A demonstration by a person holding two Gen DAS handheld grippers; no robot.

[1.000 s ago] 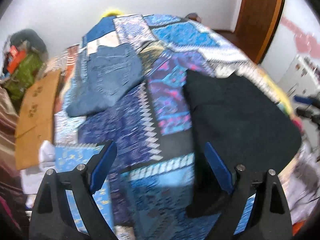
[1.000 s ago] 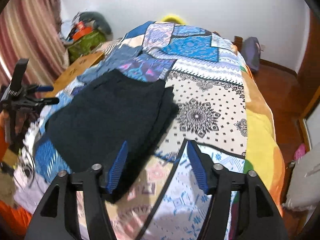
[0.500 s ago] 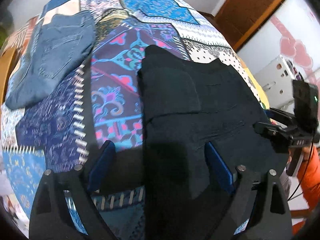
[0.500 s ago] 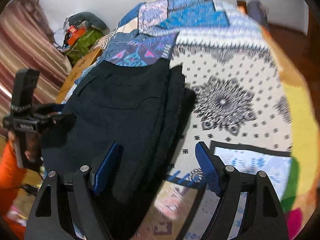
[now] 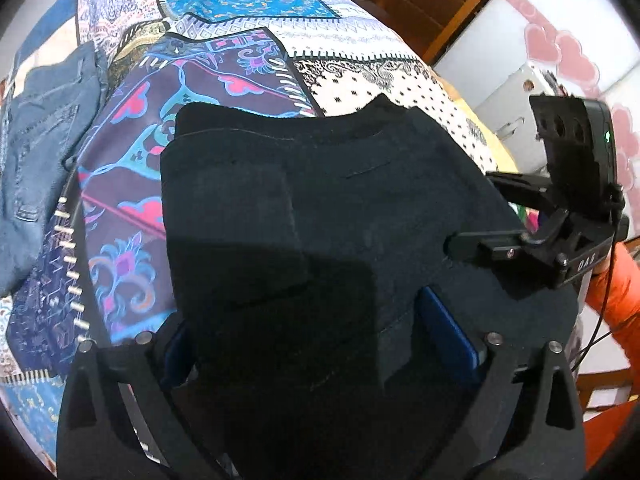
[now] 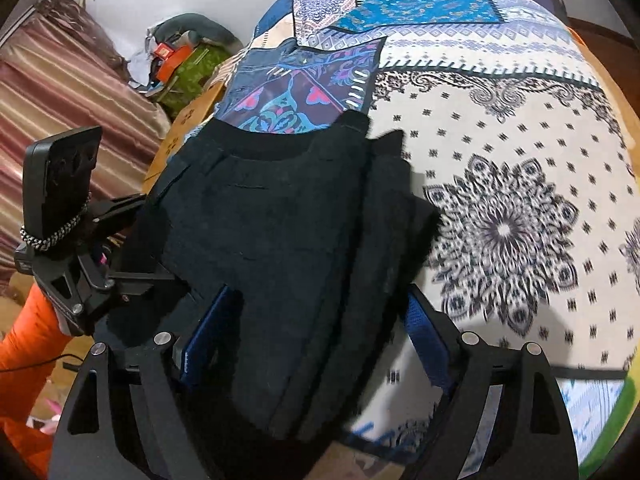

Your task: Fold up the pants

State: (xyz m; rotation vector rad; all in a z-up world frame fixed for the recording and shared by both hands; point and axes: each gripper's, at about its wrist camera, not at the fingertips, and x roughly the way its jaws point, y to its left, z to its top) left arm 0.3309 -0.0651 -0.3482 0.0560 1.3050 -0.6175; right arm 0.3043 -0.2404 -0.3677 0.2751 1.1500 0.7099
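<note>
jaws of the left gripper (image 5: 320, 344) and right gripper (image 6: 316, 344) have just been opening and stand wide, straddling the near edge of the black pants (image 5: 320, 208) without pinching. the pants lie partly folded on the patchwork bed (image 6: 520, 140); this looks like the reach for the next fold, which calls for closing on that edge and carrying it toward the waistband.

A bed carries everything here, covered by a patchwork bedspread (image 5: 224, 92) of printed panels: bright blue floral at twelve o'clock, purple with pink and turquoise scrolls toward nine, white with black medallions (image 6: 504, 232) toward three. Folded black pants (image 5: 320, 216) lie directly on the bedspread in the middle of the left wrist view, the waistband toward twelve o'clock, the stacked layers showing along the three o'clock edge in the right wrist view. A pair of blue jeans (image 5: 40, 152) lies flat on the cover at nine o'clock, apart from the black pants.
</note>
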